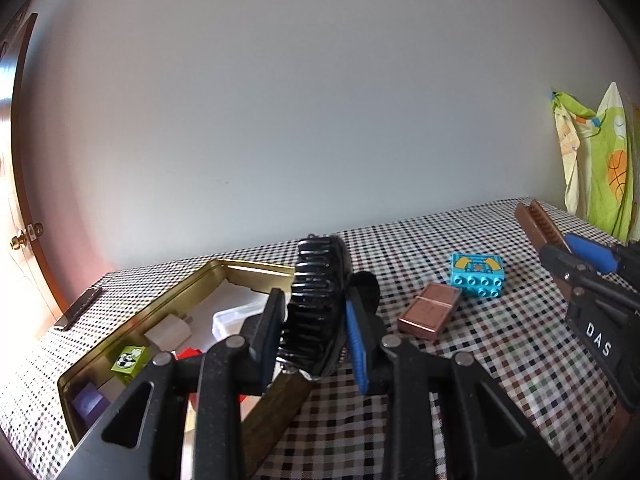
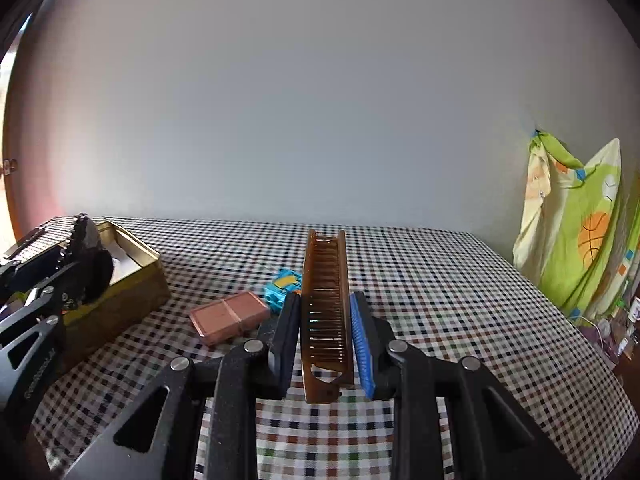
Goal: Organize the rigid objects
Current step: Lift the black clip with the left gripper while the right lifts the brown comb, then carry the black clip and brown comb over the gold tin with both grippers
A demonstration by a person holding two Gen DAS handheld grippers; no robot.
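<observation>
- The left tongs [image 1: 314, 328] are closed on a black hairbrush [image 1: 318, 304], gripping its bristled head from both sides. The brush's dark wooden handle points back toward the camera.
- The brush is held in the air just beside the right-hand edge of an open gold tin [image 1: 168, 300]. The tin sits on a surface covered with a checked cloth [image 1: 500, 352].
- Inside the tin lie a small green block with a panda face [image 1: 129, 360], a purple block [image 1: 90, 400], a pale block, something red, and a white liner.
- The right tongs [image 2: 326, 336] are closed on a brown comb [image 2: 325, 304]. The comb stands on its long edge, pointing away from the camera, and is raised above the cloth.
- A copper-coloured rectangular case [image 1: 430, 315] lies flat on the cloth between the two tongs.
- A turquoise toy brick [image 1: 477, 276] sits just beyond the case, near it; whether they touch is unclear.
- A dark flat object [image 1: 80, 307] lies near the cloth's far left edge, past the tin.
- A green printed fabric [image 2: 576, 232] hangs at the far right, against a plain pale wall.
</observation>
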